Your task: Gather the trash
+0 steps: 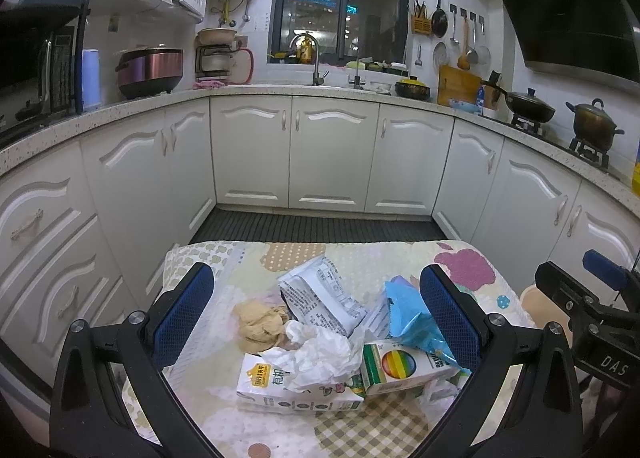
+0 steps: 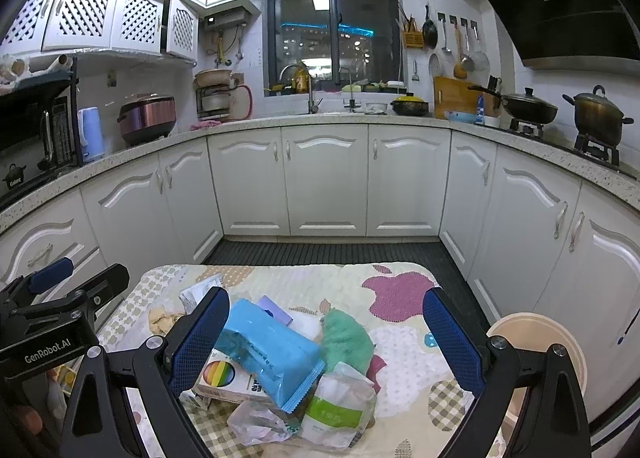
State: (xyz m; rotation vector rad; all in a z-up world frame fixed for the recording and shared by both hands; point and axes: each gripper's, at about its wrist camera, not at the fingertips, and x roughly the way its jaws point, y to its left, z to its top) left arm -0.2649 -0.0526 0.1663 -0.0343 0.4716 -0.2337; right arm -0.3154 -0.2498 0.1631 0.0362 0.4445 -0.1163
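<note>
The right gripper (image 2: pixel 324 322) hangs agape above the blue wrapper (image 2: pixel 266 354); a green cloth (image 2: pixel 346 342) lies just beside that wrapper.

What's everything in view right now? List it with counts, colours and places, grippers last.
milk carton: 1, white, near edge of table, left
rainbow-print box: 1, white and green, right of the carton
crumpled tissue: 1, white, on the carton
blue wrapper: 1, blue, over the box
printed paper: 1, white, behind the pile
tan wad: 1, beige, left of the pile
green cloth: 1, green, mid-table
green-label bag: 1, clear, near edge
round bin: 1, beige, right of the table
patterned tablecloth: 1, pastel
left gripper: open
right gripper: open
</note>
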